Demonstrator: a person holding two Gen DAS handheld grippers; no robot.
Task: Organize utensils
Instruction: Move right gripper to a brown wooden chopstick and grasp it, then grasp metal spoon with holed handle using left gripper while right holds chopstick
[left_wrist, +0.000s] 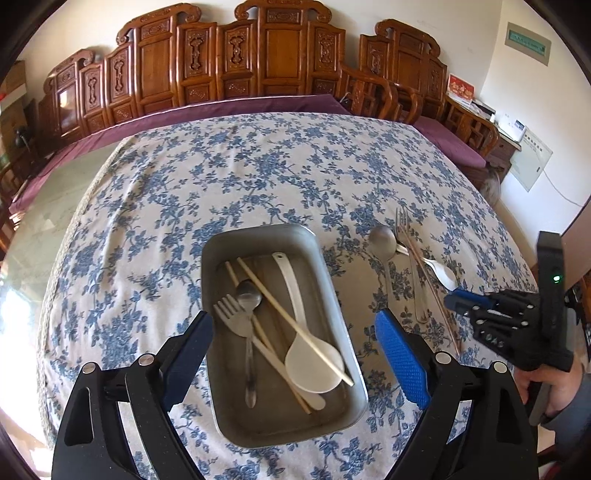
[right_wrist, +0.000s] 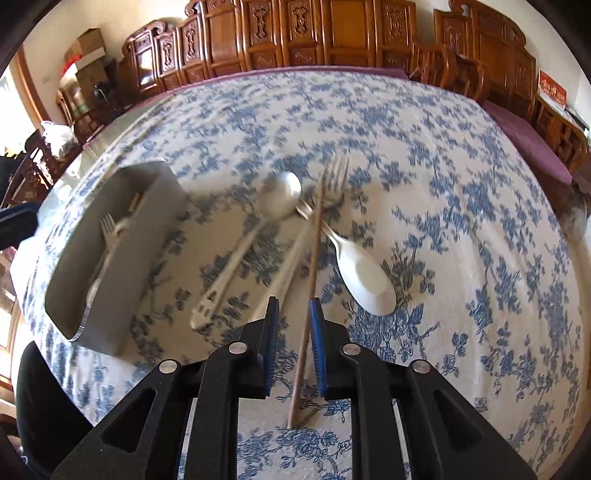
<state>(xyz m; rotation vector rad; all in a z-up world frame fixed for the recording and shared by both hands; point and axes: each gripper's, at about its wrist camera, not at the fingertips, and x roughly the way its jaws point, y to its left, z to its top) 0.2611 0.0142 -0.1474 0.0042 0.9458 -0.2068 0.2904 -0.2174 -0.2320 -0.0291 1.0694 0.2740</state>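
A table under a blue-flowered cloth (left_wrist: 258, 166) fills both views, with carved wooden furniture along the far wall. On it sits a grey metal tray (left_wrist: 221, 251), and this is where the sorted pieces go. It already holds a white ladle-like spoon (left_wrist: 314, 365), a pair of pale chopsticks (left_wrist: 291, 321), a metal fork (left_wrist: 232, 317) and a small metal spoon (left_wrist: 248, 291), all lying lengthwise and partly crossed over one another.

Beside the tray, to its right in the left wrist view, the unsorted heap lies on the cloth: a metal spoon (right_wrist: 280, 195) bowl up, a second fork (right_wrist: 336, 173), another spoon (right_wrist: 365, 280) turned the other way, and dark brown chopsticks (right_wrist: 316, 236) laid across them.

By my count roughly half the job is done; four or so pieces are left outside.

The left gripper (left_wrist: 295, 350) hangs over the tray with its jaws spread wide and nothing between them, so it looks released after a drop. The right gripper (right_wrist: 293, 325) is low over the heap, jaws narrowly parted, with the brown chopsticks running up between them close against the blue pad (right_wrist: 318, 354); whether the pads truly press on them I cannot tell from this blurred view
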